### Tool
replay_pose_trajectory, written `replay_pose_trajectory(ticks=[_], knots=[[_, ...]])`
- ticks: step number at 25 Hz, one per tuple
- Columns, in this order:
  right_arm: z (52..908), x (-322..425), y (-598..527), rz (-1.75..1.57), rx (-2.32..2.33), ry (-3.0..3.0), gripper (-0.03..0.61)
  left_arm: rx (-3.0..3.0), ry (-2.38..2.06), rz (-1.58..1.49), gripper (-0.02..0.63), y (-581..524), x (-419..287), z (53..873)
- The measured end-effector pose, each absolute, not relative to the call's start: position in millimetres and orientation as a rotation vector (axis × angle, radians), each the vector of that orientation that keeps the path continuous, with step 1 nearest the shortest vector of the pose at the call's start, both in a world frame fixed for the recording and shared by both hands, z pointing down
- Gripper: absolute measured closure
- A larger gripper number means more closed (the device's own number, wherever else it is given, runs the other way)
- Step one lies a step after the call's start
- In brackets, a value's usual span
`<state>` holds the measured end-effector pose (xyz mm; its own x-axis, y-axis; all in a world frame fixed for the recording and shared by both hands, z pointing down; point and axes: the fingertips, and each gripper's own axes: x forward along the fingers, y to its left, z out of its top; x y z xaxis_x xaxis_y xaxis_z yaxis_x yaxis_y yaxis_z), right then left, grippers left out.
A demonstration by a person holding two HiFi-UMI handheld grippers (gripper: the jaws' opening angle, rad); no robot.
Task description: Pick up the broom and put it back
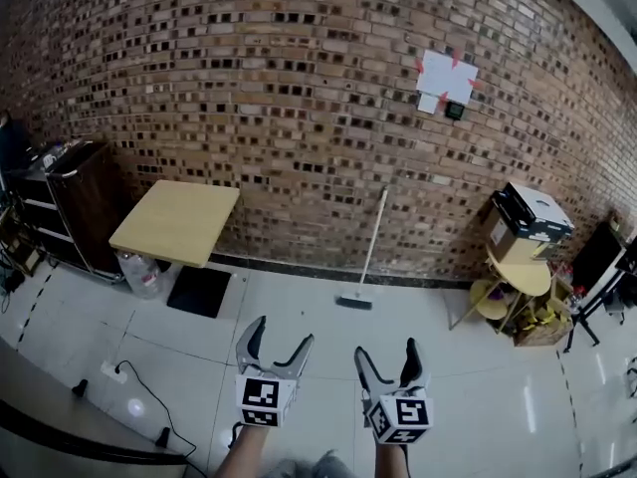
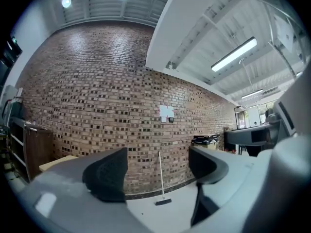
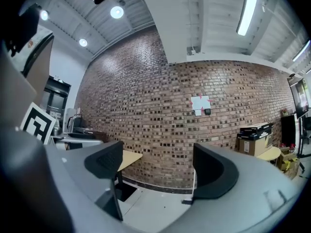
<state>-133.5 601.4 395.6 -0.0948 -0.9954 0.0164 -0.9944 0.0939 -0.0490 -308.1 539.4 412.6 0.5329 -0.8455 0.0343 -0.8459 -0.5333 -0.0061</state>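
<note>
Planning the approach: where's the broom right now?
Head view: the pale-handled broom leans against the red-brick wall, right of centre, between the square wooden table and the cardboard box.

The grey two-finger left gripper (image 1: 283, 332) and the grey two-finger right gripper (image 1: 386, 352) are held side by side at the lower edge of the head view. They are close but not touching, and both point forward, away from the person. Each carries a white cube with black square markers at its base: left cube (image 1: 261, 398), right cube (image 1: 400, 416). The left forearm (image 1: 242, 456) and right forearm (image 1: 394, 460) enter from below.

Left gripper view: the dark-padded fingers (image 2: 108, 174) stand wide apart, gripping nothing.

Right gripper view: the fingers (image 3: 215, 173) likewise stand wide apart, gripping nothing.
</note>
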Motion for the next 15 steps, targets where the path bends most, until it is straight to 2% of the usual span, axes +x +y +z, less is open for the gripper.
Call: replay_pose_trajectory(ticks=[8, 15], knots=[[406.2, -69.3, 474.9, -0.065, -2.052, 2.285, 0.15, 2.766, -1.495, 0.005, 0.218, 413.4, -249.1, 414.5], [376.4, -2.6, 348.9, 0.017, -1.996, 2.327, 0.166, 2.802, -1.543, 0.005, 0.218, 299.9, -176.1, 382.7]])
